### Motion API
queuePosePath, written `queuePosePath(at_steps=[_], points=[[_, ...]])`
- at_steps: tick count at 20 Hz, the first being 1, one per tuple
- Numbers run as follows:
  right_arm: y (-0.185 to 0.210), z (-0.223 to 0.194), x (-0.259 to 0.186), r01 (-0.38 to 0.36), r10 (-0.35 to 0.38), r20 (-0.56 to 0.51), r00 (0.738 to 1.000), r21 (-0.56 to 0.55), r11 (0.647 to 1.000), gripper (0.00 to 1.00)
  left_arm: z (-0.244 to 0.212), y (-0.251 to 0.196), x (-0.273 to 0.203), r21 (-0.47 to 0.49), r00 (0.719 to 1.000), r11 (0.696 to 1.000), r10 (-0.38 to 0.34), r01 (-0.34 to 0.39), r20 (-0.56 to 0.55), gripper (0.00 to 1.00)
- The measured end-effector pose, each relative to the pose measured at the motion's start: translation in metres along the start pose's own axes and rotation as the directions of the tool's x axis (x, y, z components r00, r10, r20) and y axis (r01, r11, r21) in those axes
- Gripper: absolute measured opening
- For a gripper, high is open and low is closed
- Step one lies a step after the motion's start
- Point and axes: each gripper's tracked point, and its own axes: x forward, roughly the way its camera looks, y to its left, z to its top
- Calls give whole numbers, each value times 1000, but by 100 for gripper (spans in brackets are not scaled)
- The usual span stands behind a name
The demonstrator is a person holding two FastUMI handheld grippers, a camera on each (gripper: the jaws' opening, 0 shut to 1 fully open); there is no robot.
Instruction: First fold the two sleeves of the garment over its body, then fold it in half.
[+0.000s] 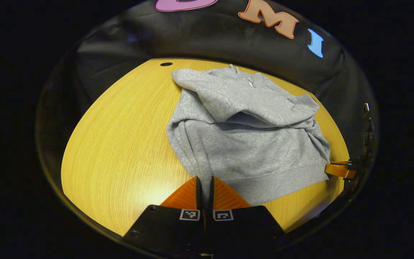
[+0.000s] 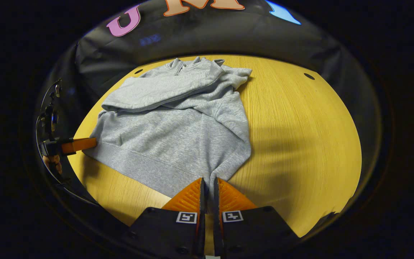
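A light grey fleece sweatshirt with a short zip collar lies flat on the yellow wood-grain tabletop, collar toward the black cloth back wall and ribbed hem toward the near edge. Both sleeves are already folded across the chest: one sleeve lies crosswise over the upper body as a thick band, and the other sleeve runs down along the side of the body toward the hem. The lower half of the body is spread out smooth, not yet folded over. In the left gripper view the left gripper sits at the hem's corner, its two fingers drawn close together with only a thin slit between them, and a fold of the grey fabric runs down into that slit, so it grips the hem corner. In the right gripper view the right gripper is placed likewise at the opposite hem corner, fingers nearly together and pinching the cloth edge that comes down between them. Each view also shows the other gripper far off at the far hem corner, touching the fabric edge, and in the right gripper view part of a hand holds it. Two small dark round holes sit in the tabletop near the back wall, well apart from the garment.
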Motion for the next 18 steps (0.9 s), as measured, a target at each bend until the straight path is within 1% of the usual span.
queuePosePath(at_steps=[3,6,8,10,13,18], points=[[-2,-1,-1,-17,17,-35,999,0,1000,12,2,1,1,-1,1000,1000,2,-2,-22,0],[2,4,-5,-37,38,-29,999,17,999,12,6,1,-1,-7,999,1000,21,-22,-25,0],[6,10,-10,-52,52,1,999,36,998,12,14,-4,-6,-19,1000,1000,24,-24,-13,0],[11,21,-20,-81,79,34,996,78,994,11,27,-13,-11,-24,1000,1000,14,-13,13,0],[17,54,-41,-151,134,113,985,166,974,11,49,-19,-21,-15,999,1000,9,-8,54,0],[12,105,-60,-206,159,205,966,229,951,12,86,-22,-36,-50,996,999,2,3,93,0]])
